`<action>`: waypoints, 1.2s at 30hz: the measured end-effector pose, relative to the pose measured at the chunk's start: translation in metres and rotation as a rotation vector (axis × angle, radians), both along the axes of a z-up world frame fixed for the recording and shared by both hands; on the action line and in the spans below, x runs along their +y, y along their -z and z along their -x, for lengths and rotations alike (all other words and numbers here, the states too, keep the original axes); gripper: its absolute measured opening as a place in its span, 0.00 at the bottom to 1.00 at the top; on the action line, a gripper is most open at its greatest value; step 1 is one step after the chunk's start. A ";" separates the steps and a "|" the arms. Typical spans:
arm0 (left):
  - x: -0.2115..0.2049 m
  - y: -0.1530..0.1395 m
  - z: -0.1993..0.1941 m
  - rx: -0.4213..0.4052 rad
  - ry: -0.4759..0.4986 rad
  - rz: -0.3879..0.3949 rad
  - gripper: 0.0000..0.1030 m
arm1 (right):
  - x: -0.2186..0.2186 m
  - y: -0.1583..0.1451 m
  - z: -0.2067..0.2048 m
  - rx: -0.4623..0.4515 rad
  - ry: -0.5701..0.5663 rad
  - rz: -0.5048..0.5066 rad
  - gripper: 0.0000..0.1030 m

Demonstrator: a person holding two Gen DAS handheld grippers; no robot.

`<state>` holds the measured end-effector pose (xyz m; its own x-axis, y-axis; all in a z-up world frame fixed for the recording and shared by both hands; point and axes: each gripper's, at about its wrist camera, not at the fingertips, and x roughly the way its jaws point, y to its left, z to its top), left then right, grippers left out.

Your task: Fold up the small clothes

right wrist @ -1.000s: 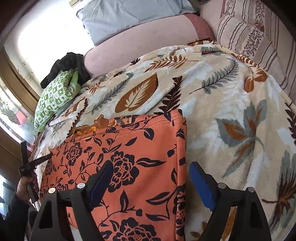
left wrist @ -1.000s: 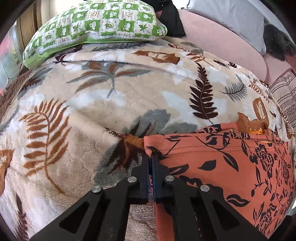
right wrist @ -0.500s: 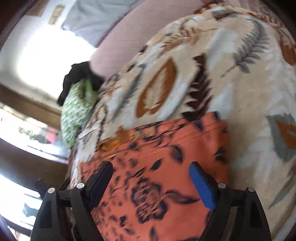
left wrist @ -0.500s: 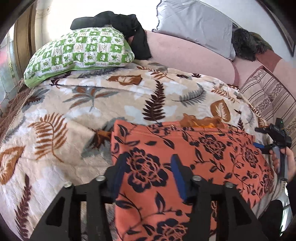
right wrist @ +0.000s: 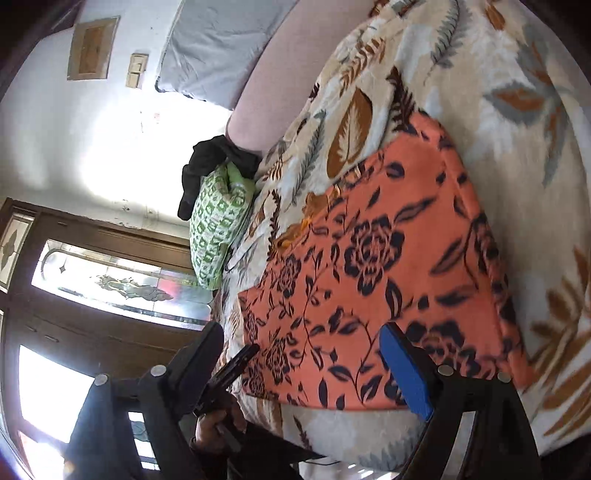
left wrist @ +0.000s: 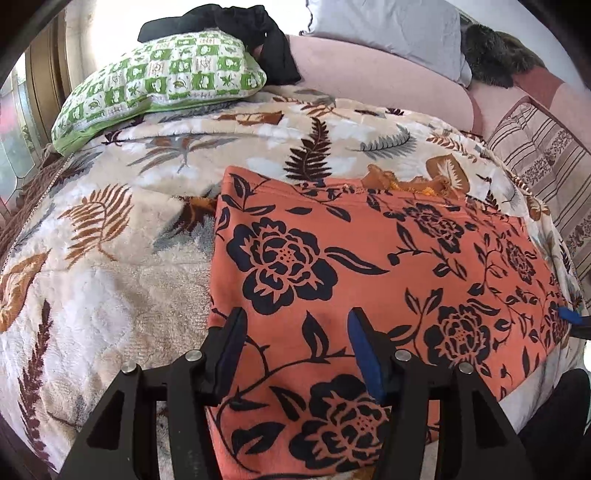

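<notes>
An orange garment with a black flower print [left wrist: 369, 280] lies flat on the leaf-patterned blanket [left wrist: 110, 229]; it also shows in the right wrist view [right wrist: 384, 266]. An orange frill [left wrist: 410, 182] sticks out at its far edge. My left gripper [left wrist: 295, 347] is open and empty, above the garment's near left part. My right gripper [right wrist: 306, 369] is open and empty, tilted, above the garment's near edge. The right gripper's blue pad [left wrist: 570, 315] shows at the right edge of the left wrist view. The left gripper [right wrist: 236, 365] shows in the right wrist view at the garment's far corner.
A green and white checked pillow [left wrist: 162, 85] with a black cloth [left wrist: 236, 26] on it lies at the far left. A pink bolster [left wrist: 376, 77], a grey pillow [left wrist: 388, 26] and a striped cushion [left wrist: 543, 158] line the back and right. A wooden door with glass [right wrist: 92, 280] stands beyond the bed.
My left gripper has let go of the garment's corner, opened and pulled back toward me. My right gripper has stayed open and rolled to a tilt while moving back to the garment's near edge.
</notes>
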<state>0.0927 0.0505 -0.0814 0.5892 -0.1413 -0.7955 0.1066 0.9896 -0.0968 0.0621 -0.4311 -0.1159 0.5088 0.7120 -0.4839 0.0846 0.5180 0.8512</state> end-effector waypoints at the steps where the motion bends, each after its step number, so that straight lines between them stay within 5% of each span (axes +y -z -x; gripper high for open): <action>1: 0.000 -0.003 0.004 -0.011 0.005 -0.009 0.57 | -0.008 0.016 0.000 0.042 0.054 0.056 0.87; 2: 0.001 -0.004 0.008 -0.010 0.007 -0.029 0.57 | -0.020 0.032 0.001 0.115 0.144 0.087 0.86; 4: 0.009 0.005 0.014 0.033 -0.017 -0.070 0.57 | -0.042 0.039 0.011 0.111 0.261 -0.065 0.85; 5: 0.016 0.010 0.017 0.055 -0.044 -0.069 0.57 | -0.043 0.029 0.019 0.094 0.288 -0.044 0.85; 10: 0.043 0.002 0.038 0.027 -0.138 0.064 0.57 | -0.021 0.000 0.074 0.017 0.276 -0.057 0.86; 14: 0.031 -0.016 0.037 -0.039 -0.119 0.129 0.57 | -0.009 0.036 0.095 0.120 0.387 -0.170 0.86; 18: 0.003 -0.027 0.027 -0.068 -0.060 0.179 0.59 | -0.014 0.063 0.075 0.161 0.478 -0.255 0.86; 22: -0.021 -0.025 0.016 -0.070 -0.031 0.194 0.61 | -0.021 0.064 0.061 0.115 0.566 -0.209 0.85; 24: -0.030 -0.016 0.008 -0.050 -0.026 0.189 0.61 | -0.024 0.053 0.058 0.100 0.582 -0.091 0.65; 26: -0.037 -0.004 0.001 -0.009 -0.015 0.169 0.61 | -0.025 0.054 0.050 0.124 0.549 -0.050 0.16; 27: -0.039 0.001 -0.001 0.007 -0.010 0.158 0.61 | -0.022 0.049 0.045 0.119 0.532 -0.026 0.12; 32: -0.039 -0.001 0.003 -0.063 0.002 0.129 0.61 | -0.001 -0.010 0.048 -0.043 0.415 0.377 0.09; 33: -0.041 0.004 -0.001 -0.043 0.003 0.113 0.61 | -0.004 0.005 0.045 0.013 0.395 0.400 0.10; 35: -0.043 0.021 -0.009 0.032 0.009 0.067 0.61 | -0.019 0.041 0.043 0.162 0.384 0.271 0.20; 36: -0.043 0.026 -0.008 0.029 0.020 0.048 0.61 | -0.026 0.039 0.050 0.135 0.428 0.205 0.25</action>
<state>0.1009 0.0072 -0.1079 0.5624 -0.1912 -0.8045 0.1229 0.9814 -0.1474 0.0117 -0.4574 -0.1551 0.6577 0.3366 -0.6739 0.4289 0.5681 0.7023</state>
